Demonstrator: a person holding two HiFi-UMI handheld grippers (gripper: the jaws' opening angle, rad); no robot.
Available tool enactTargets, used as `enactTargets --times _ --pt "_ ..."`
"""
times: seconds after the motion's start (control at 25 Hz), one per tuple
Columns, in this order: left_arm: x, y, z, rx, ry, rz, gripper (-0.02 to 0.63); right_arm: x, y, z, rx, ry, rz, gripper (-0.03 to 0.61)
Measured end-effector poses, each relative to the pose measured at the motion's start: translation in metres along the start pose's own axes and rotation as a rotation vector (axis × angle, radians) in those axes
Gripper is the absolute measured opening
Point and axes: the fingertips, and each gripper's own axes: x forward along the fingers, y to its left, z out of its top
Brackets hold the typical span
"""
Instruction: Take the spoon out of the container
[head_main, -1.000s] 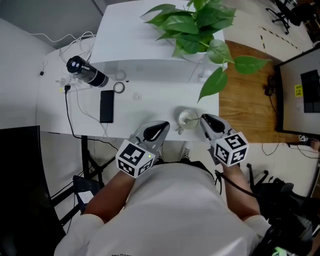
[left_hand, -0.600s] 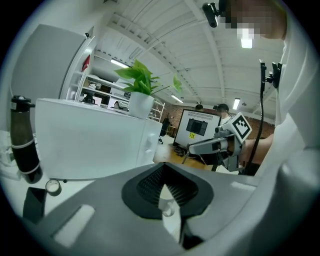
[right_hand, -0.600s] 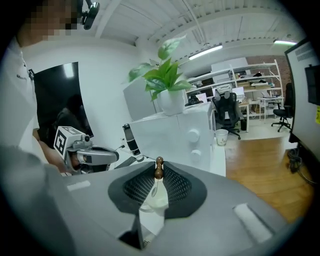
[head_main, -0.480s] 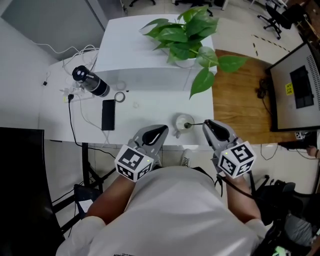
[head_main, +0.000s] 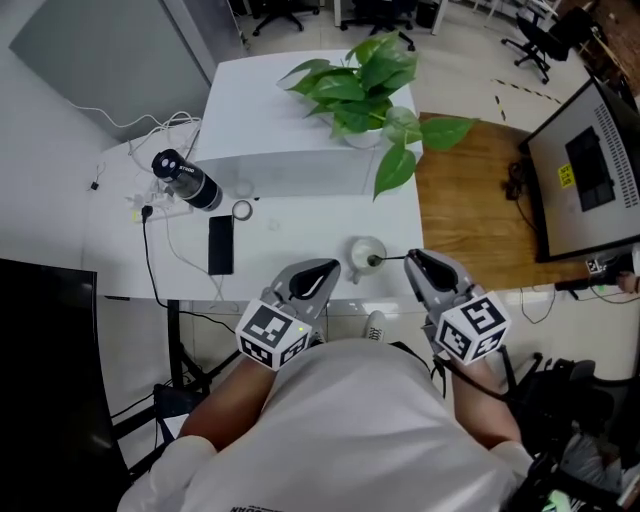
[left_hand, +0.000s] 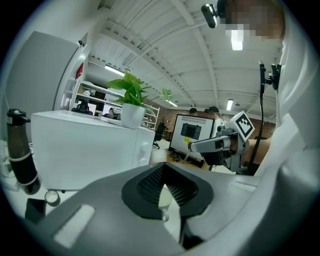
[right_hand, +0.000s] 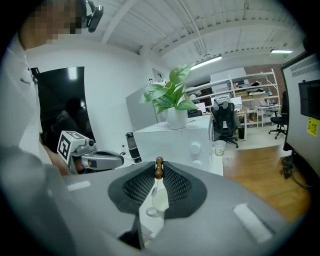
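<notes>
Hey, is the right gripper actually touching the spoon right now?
Touching. In the right gripper view, the right gripper has its jaw tips pinched on the brown beaded end of the spoon.

A white desk has a big white box at the back. On the box sits a green plant in a white pot. Its leaves hang over the box's front edge. On the left of the desk a dark bottle stands up. Near it lies a small ring of tape. A black phone lies flat just in front of the tape. White wires lie in a heap behind the bottle, and a black wire runs off the near edge of the desk. To the right is a brown wood floor with a big screen standing on it. Black chairs stand far back.
</notes>
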Motion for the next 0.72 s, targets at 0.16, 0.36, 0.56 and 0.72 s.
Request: enactTargets --times 0.16,0.36,0.56,0.72 --pt "-0.005 -0.001 0.004 0.009 -0.006 -0.025 0.005 -0.004 0.007 0.004 -0.001 -0.009 -0.028 0.057" --pt "-0.017 -0.002 -0.002 0.022 0.007 -0.089 0.005 -0.012 0.019 0.004 0.008 -0.029 -0.103 0.057" --pt "-0.034 -0.004 -0.019 0.007 0.032 -0.127 0.003 -0.028 0.035 -0.002 0.034 -0.054 -0.17 0.057" --pt "-0.045 -0.015 -0.03 0.006 0.036 -0.134 0.003 -0.041 0.051 -0.008 0.033 -0.069 -0.176 0.057"
